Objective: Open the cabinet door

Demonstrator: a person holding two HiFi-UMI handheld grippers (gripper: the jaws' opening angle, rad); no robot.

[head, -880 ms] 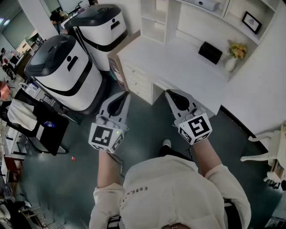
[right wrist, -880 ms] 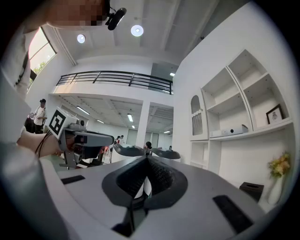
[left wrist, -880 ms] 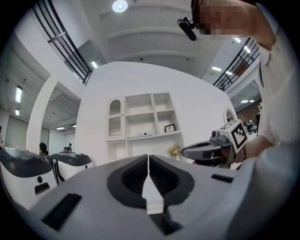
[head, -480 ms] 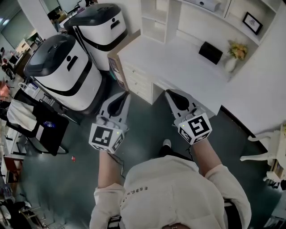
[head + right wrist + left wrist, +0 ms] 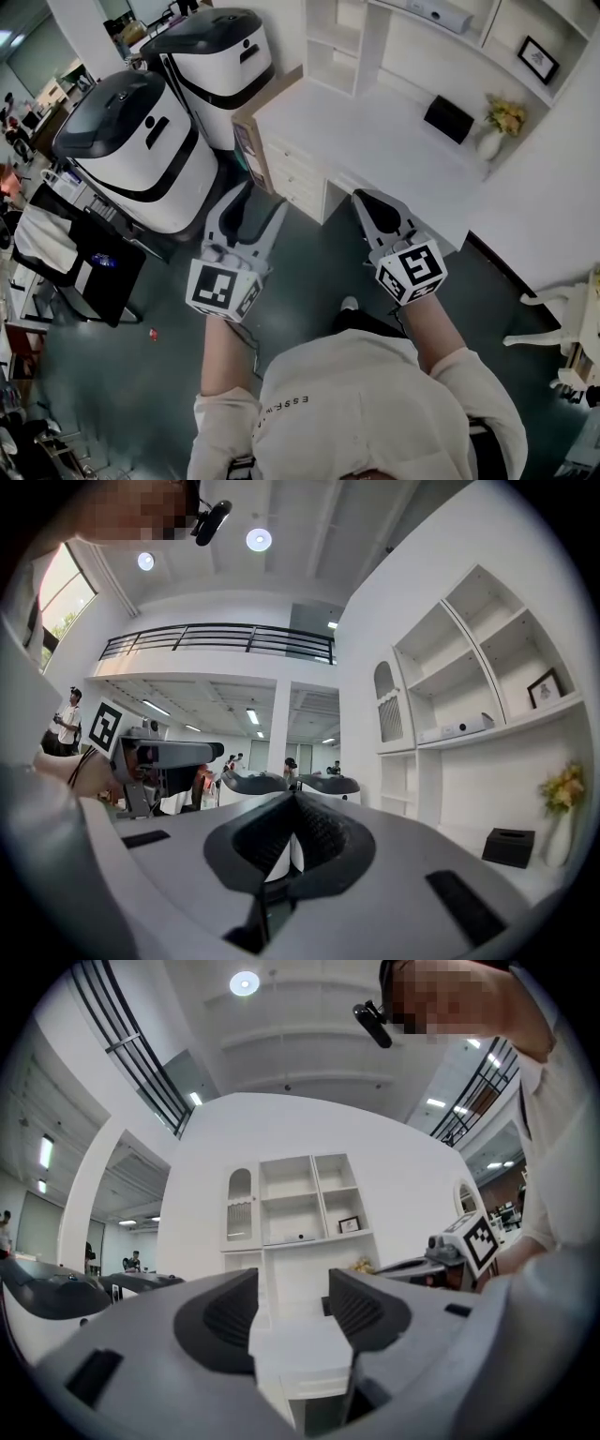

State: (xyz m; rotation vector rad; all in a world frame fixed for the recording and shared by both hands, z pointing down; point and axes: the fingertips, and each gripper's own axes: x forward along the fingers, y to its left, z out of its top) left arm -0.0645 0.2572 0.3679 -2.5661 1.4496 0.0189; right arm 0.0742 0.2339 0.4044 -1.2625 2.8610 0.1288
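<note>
So the cabinet [image 5: 292, 176] is the white block tucked under the left end of the table [image 5: 375, 141]. It's out ahead of both grippers and roughly between their lines: a bit right of the left gripper [image 5: 248, 199], a bit left of the right gripper [image 5: 371, 201]. Neither one touches it, there's bare floor in between. The left looks nearer to me, and in the left gripper view the cabinet front sits right in the gap between its jaws, so that's my guess for the hand that goes in.

The fronts stand upright, so any door edge runs vertical. The table's long side runs off to the right. Honestly I can't pick out a door from the drawers at this range.

Left gripper [image 5: 291, 1288]: jaws spread wide, nothing in them. Right gripper [image 5: 292, 832]: pads closed together, empty.

Counts:
- two grippers
- one table
- one cabinet under it
- one arched door [image 5: 239, 1206] up in the shelf unit [image 5: 333, 37], which could be the target instead
- two big white machines [image 5: 131, 155] with dark lids, off to the left
</note>
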